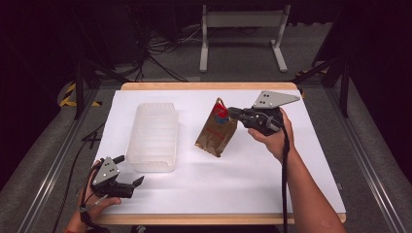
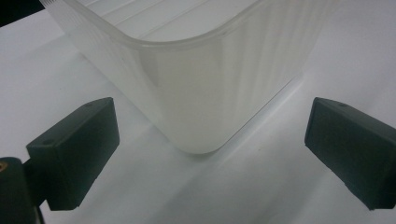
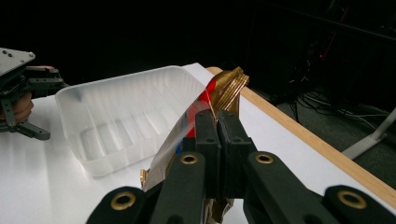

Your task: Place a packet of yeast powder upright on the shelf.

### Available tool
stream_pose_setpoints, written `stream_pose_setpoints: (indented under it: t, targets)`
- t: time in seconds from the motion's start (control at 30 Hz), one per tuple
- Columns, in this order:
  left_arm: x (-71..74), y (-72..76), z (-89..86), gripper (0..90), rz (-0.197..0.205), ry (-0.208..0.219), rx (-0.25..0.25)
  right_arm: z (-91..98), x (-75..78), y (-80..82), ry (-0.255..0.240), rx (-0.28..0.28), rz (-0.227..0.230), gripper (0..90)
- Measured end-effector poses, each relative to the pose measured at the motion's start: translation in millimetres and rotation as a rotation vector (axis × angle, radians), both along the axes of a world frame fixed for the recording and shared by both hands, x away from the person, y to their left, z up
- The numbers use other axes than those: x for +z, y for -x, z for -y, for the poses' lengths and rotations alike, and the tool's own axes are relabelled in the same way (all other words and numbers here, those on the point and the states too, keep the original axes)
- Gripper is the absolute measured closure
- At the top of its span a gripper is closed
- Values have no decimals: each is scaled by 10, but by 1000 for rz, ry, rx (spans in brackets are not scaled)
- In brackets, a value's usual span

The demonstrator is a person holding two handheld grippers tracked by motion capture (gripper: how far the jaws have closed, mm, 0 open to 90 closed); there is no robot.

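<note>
Right hand-held gripper (image 1: 232, 112) clamped on brown snack bag (image 1: 217, 130), bag hanging beside clear tub (image 1: 152, 136); left hand-held gripper (image 1: 138, 181) wide open

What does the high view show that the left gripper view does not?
High view: the right gripper shut on the top of a gold snack bag, lifted off the white table, and the left gripper near the tub's front corner. Left gripper view: that corner close up, between wide-open jaws, untouched. Both: the clear plastic tub.
</note>
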State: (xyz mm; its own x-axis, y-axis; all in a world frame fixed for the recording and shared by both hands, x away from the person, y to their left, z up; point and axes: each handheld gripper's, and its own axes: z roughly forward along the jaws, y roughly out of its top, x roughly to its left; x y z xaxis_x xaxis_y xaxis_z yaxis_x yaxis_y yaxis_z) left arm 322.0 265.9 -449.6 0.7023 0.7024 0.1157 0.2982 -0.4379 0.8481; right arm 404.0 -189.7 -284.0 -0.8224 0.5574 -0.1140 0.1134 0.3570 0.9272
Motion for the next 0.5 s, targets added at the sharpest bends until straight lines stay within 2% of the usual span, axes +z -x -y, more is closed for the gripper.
stream_pose_setpoints:
  t: [0.23, 0.5]
  targets:
    - [-9, 19, -18, 39, -6, -6, 2, -112, 57, -32, 0, 14, 12, 878]
    - [-22, 75, -58, 39, -12, -7, 17, -310, 176, -63, -5, 57, 33, 878]
